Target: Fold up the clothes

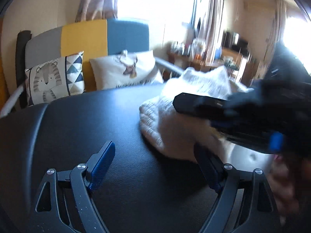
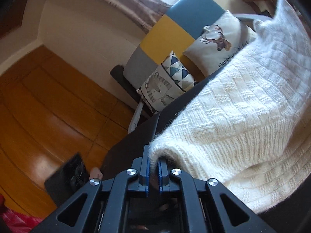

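Observation:
A white knit sweater (image 1: 171, 120) lies bunched on the black table (image 1: 87, 124), right of centre in the left wrist view. My left gripper (image 1: 155, 165) hovers low over the table, open, with nothing between its fingers; its right finger (image 1: 208, 165) sits at the sweater's near edge. The right gripper's black body (image 1: 229, 114) crosses over the sweater, blurred. In the right wrist view my right gripper (image 2: 154, 163) is shut on a corner of the sweater's (image 2: 243, 116) ribbed hem, and the fabric spreads away to the right.
Behind the table stands a sofa (image 1: 83, 36) with a grey, yellow and blue back, a tiger pillow (image 1: 52, 77) and a deer pillow (image 1: 126, 69). A cluttered wooden shelf (image 1: 210, 56) stands by the window. Left of the table edge (image 2: 147, 128) is a wooden floor (image 2: 48, 106).

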